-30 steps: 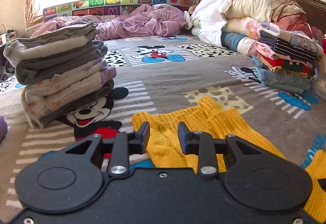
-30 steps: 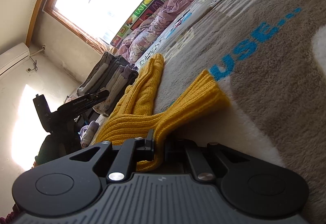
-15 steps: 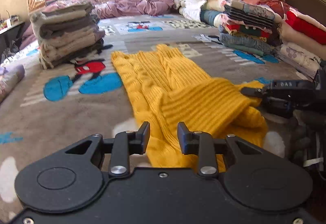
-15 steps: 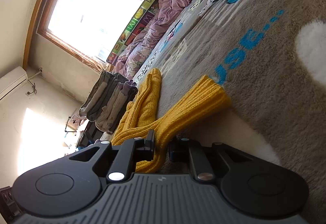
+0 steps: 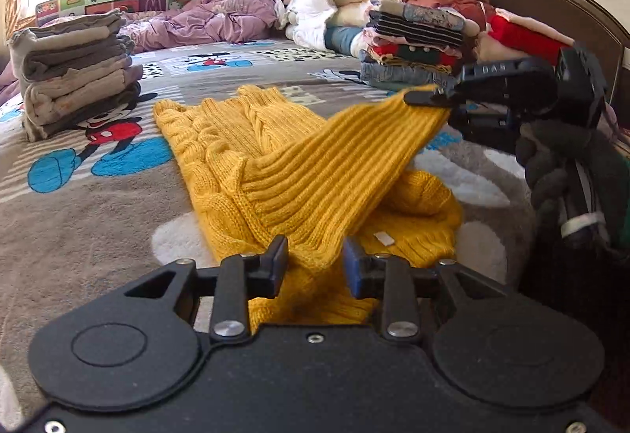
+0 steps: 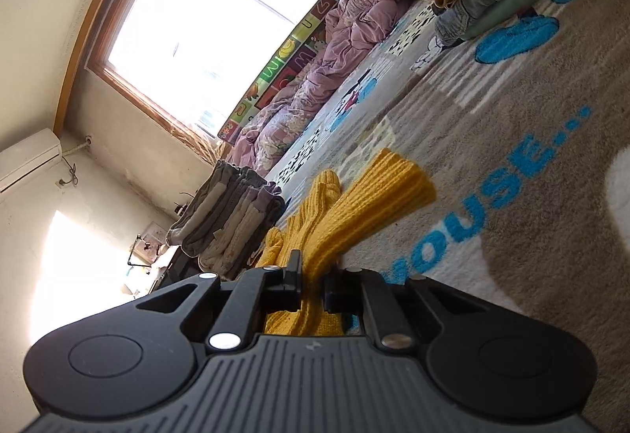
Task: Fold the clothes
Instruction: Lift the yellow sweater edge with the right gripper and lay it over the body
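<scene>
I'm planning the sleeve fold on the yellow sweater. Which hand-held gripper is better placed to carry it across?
Right hand-held gripper: it is shut on the yellow sweater sleeve cuff, lifted off the bed. The left hand-held gripper is open.

Blown-out daylight from the window (image 6: 204,19), strong fisheye bending at edges, soft shadows, mostly sharp.

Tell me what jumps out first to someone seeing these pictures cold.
The yellow knit sweater lies mid-bed on the cartoon blanket, one ribbed sleeve lifted by the right tool. The left tool stands open around its near edge. A folded grey stack sits left, a colourful pile right.
</scene>
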A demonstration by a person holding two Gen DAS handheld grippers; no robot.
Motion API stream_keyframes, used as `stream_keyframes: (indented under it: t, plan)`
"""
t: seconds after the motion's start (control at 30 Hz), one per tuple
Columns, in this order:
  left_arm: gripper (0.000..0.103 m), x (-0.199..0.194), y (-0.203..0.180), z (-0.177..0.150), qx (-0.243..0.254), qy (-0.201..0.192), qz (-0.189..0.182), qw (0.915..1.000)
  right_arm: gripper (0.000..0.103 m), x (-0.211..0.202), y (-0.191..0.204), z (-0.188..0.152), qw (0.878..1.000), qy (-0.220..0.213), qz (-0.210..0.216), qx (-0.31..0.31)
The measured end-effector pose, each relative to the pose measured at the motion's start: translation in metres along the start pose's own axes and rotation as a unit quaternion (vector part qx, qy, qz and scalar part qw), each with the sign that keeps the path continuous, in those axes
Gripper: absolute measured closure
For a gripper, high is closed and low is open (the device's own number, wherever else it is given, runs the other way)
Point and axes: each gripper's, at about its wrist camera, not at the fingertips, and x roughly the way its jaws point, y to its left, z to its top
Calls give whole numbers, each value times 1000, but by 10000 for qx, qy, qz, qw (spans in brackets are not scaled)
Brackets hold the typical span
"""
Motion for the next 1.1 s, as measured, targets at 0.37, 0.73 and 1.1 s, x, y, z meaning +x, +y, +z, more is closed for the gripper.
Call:
stream_keyframes:
  t: [0.37,0.73,1.1]
  plan:
    - [52,-4,13,-6,-17,62,-577,9983,92,61,80,34,9976,208,-346,-568]
    - [53,-5,60,-11,-1338,-67,-1170,9841,69,183,147,21,9748,1071,-1177,-1561]
    - [53,-8,78,-15,-2037,-157,-1416,9686,42,199,123,17,9662,1476,-975,-1873]
